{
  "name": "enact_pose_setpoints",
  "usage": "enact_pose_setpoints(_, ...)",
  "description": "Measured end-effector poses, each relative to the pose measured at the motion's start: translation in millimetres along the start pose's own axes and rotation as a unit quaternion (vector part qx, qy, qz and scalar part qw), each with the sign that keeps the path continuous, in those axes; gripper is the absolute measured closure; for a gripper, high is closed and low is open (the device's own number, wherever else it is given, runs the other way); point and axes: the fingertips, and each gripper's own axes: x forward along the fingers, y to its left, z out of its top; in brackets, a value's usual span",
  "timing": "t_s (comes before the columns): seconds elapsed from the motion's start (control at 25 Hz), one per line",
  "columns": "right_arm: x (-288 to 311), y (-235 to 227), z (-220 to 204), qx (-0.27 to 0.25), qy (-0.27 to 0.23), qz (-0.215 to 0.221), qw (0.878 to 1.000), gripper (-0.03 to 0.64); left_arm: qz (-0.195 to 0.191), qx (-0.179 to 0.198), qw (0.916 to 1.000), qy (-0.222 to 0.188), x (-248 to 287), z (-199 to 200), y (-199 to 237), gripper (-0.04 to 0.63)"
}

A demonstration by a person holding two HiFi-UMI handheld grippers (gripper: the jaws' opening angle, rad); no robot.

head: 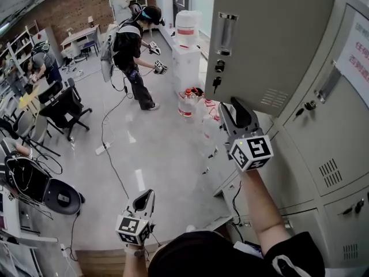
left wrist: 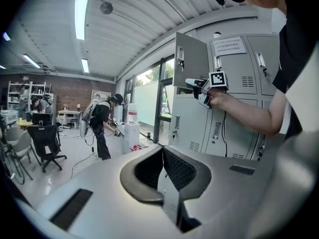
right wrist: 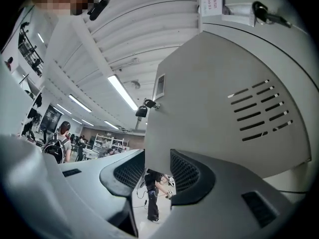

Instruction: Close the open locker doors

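Observation:
The top locker's grey door (head: 271,39) stands swung open from the locker bank (head: 334,143), a key (head: 217,84) hanging in its lock. My right gripper (head: 232,115) is raised to the door's lower edge. In the right gripper view the door's bottom corner (right wrist: 214,128) sits between the jaws of the right gripper (right wrist: 157,166), and a gap shows beside the left pad, so it is open. My left gripper (head: 144,199) hangs low over the floor, away from the lockers. The left gripper (left wrist: 162,151) is shut with nothing in it, facing the open door (left wrist: 192,59).
Another person (head: 135,51) with grippers bends near a water dispenser (head: 187,56). Bottles (head: 187,104) stand on the floor at the lockers' foot. A cable (head: 112,160) runs across the floor. Office chairs (head: 66,105) and a black bag (head: 34,183) are at the left.

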Motion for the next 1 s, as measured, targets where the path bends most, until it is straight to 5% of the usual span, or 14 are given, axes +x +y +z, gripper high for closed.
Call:
enact_pose_setpoints(0.64,14.4,-75.2,-9.8,0.036,-0.001,-0.06,0.998,0.326,-0.001,0.002,0.9999,0.011,27.4,1.2,-19.2,0.575)
enact_pose_setpoints(1.0,17.0,-103.7,-15.9,0.036,0.003,-0.1,0.994,0.316,-0.001,0.002,0.9999,0.016,31.5,-2.2,-17.6,0.575)
